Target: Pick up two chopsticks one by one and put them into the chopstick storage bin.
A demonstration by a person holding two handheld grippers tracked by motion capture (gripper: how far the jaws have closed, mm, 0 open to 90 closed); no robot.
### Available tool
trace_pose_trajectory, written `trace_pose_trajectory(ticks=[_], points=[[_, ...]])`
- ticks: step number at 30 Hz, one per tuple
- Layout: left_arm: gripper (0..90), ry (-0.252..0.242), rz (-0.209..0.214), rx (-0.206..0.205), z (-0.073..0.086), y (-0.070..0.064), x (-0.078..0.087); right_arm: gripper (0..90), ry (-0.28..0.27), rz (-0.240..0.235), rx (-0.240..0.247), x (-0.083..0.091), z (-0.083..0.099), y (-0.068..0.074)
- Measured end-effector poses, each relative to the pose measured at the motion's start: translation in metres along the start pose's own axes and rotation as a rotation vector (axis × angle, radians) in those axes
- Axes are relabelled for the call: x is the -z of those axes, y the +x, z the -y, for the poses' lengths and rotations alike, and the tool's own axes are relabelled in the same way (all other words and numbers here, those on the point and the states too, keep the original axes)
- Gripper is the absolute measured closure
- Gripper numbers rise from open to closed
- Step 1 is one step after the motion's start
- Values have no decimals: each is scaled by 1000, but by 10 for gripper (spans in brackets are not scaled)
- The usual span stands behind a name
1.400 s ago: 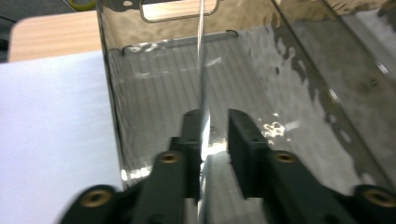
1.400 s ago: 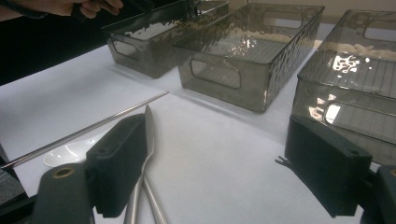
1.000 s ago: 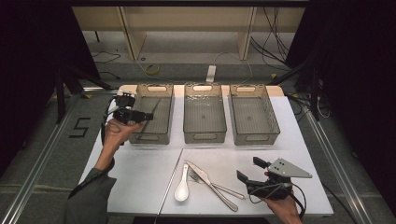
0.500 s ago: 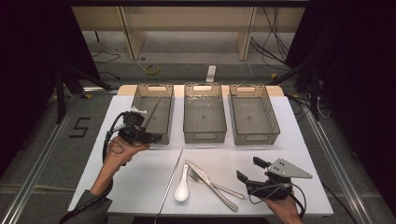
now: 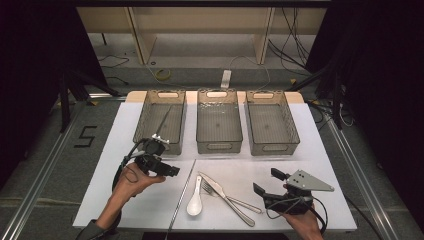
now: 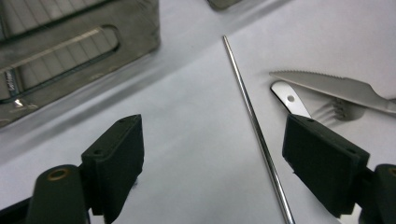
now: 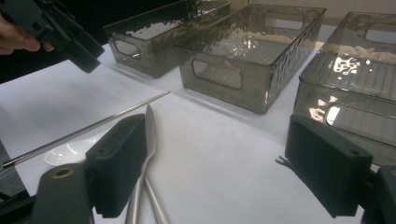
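A thin metal rod (image 5: 182, 195) lies on the white table (image 5: 125, 200), with a white spoon (image 5: 194, 202), a knife (image 5: 226, 196) and a fork (image 5: 240, 202) to its right. Another thin rod (image 5: 164, 120) rests in the left grey bin (image 5: 142, 117). My left gripper (image 5: 164, 167) hovers open just left of the rod (image 6: 254, 126), nothing between its jaws. The knife (image 6: 327, 84) and spoon handle (image 6: 289, 98) lie beyond it. My right gripper (image 5: 269, 182) is open and empty near the front right, facing the knife (image 7: 148, 130) and the spoon (image 7: 70, 151).
Three grey see-through bins stand in a row at the back: left, middle (image 5: 219, 142) and right (image 5: 272, 145). The middle and right bins look empty. Bare table lies at the front left and between the cutlery and the bins.
My left gripper has drawn back from the left bin's near corner toward the person and lower, ending beside the rod on the table. The right gripper has stayed put.
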State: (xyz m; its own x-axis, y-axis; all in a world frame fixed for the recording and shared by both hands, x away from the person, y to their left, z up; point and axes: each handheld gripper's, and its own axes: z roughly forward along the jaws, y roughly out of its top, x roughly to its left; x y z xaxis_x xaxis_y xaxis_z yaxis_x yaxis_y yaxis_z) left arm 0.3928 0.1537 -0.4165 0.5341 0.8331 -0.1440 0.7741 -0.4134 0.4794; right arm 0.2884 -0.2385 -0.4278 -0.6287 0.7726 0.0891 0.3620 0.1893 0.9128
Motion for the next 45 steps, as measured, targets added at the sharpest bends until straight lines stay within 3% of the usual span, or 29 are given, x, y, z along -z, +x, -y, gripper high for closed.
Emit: trace_pose_trajectory(ticks=[6, 9, 23, 37, 45], points=[[209, 41, 11, -26, 6, -9, -5, 220, 6, -1, 6, -1, 0, 0], [243, 58, 7, -49, 11, -14, -6, 220, 3, -1, 4, -1, 0, 0], [356, 132, 37, -87, 28, -32, -21, 220, 9, 3, 16, -1, 0, 1], [443, 186, 39, -133, 28, -44, -37, 220, 14, 0, 19, -2, 0, 2], [506, 190, 36, -139, 28, -50, -41, 220, 14, 0, 20, -2, 0, 2]])
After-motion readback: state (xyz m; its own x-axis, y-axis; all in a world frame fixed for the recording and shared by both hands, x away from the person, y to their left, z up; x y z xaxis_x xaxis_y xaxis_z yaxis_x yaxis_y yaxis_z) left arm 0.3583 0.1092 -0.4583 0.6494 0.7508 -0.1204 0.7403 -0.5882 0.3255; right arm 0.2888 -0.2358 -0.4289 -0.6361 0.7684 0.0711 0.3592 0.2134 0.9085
